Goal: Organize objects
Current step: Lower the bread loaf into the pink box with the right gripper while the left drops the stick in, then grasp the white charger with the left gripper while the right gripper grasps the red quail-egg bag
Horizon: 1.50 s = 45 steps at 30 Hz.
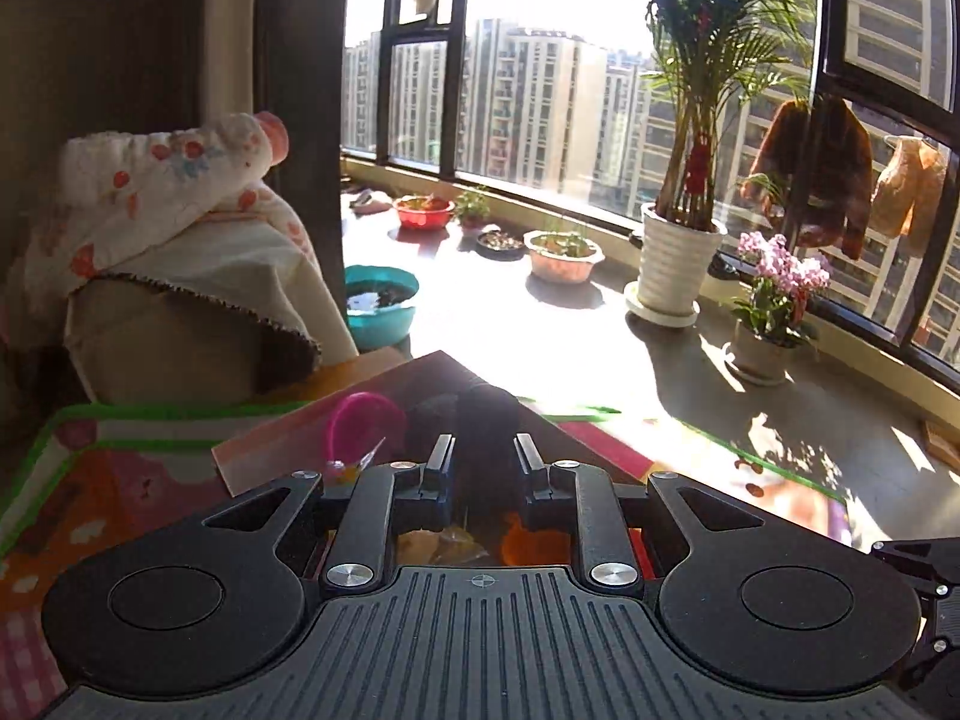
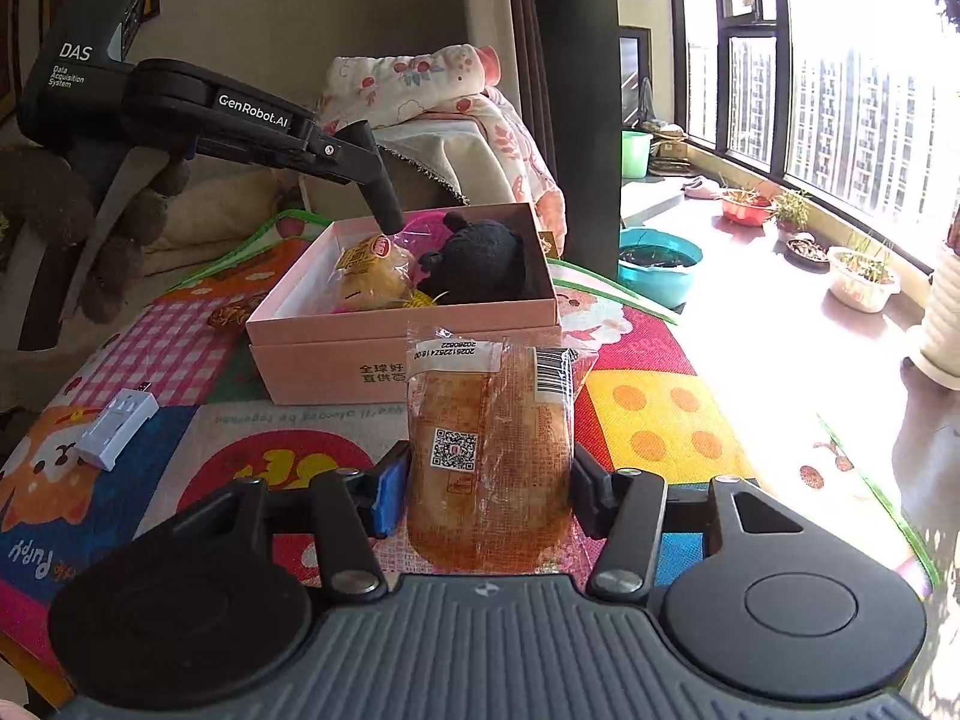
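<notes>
A pink open box (image 2: pixel 360 348) stands on the colourful play mat (image 2: pixel 660 408). In it lie a black plush toy (image 2: pixel 480 264), a wrapped yellow bun (image 2: pixel 366 276) and a pink round thing (image 2: pixel 420 222). My right gripper (image 2: pixel 480 480) is shut on a wrapped flat bread (image 2: pixel 489 468), held upright just in front of the box. My left gripper (image 2: pixel 390 222) hangs over the box's back left part, fingertips pointing down. In the left wrist view its fingers (image 1: pixel 441 456) stand close on either side of the black plush (image 1: pixel 486 420); contact is unclear. The pink round thing (image 1: pixel 360 420) is to the left.
A white adapter-like block (image 2: pixel 117 429) lies on the mat at the left. A patterned cloth pile (image 2: pixel 432 96) covers a seat behind the box. Plant pots (image 1: pixel 672 264) and basins (image 1: pixel 378 306) stand on the sunlit floor by the windows at the right.
</notes>
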Available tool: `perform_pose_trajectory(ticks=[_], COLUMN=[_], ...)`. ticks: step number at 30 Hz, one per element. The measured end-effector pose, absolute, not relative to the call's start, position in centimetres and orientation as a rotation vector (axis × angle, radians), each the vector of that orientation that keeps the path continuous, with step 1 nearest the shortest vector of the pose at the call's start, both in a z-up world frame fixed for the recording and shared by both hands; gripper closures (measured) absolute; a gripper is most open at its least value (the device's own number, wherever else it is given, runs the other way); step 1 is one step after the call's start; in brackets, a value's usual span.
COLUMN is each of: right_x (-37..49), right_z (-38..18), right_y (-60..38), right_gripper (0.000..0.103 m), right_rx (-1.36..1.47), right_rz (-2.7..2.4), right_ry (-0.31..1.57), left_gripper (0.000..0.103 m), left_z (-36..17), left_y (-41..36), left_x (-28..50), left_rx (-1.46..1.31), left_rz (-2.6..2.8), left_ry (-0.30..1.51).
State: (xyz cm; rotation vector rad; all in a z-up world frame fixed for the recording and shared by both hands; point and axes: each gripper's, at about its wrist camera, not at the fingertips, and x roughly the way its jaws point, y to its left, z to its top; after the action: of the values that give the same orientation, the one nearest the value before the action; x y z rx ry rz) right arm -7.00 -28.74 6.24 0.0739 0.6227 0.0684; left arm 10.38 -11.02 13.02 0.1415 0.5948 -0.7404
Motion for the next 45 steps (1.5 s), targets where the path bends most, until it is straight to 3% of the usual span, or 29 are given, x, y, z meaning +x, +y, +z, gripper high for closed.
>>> perform_pose_trajectory(ticks=[15, 27, 35, 45], right_x=[-4.5, 3.5, 12.0, 10.3], right_z=[6.2, 11.5, 7.2, 5.2], right_y=[-27.4, -25.6, -23.0, -21.7], right_gripper=[0.05, 0.05, 0.05, 0.049], right_rx=[0.064, -0.005, 0.083, 0.03], right_rz=[0.077, 0.132, 0.122, 0.128], right_ry=[0.643, 0.576, 0.736, 0.768], left_gripper=[0.08, 0.08, 0.08, 0.08], left_z=[10.0, 5.6, 5.2, 4.9], left_y=[-5.8, 0.9, 5.4, 7.2], left_x=[9.1, 0.4, -2.3, -1.7], left_rx=[0.035, -0.018, -0.043, -0.086], left_rz=[-0.67, -0.606, -0.482, -0.443], left_ry=[0.641, 0.704, 0.684, 0.681])
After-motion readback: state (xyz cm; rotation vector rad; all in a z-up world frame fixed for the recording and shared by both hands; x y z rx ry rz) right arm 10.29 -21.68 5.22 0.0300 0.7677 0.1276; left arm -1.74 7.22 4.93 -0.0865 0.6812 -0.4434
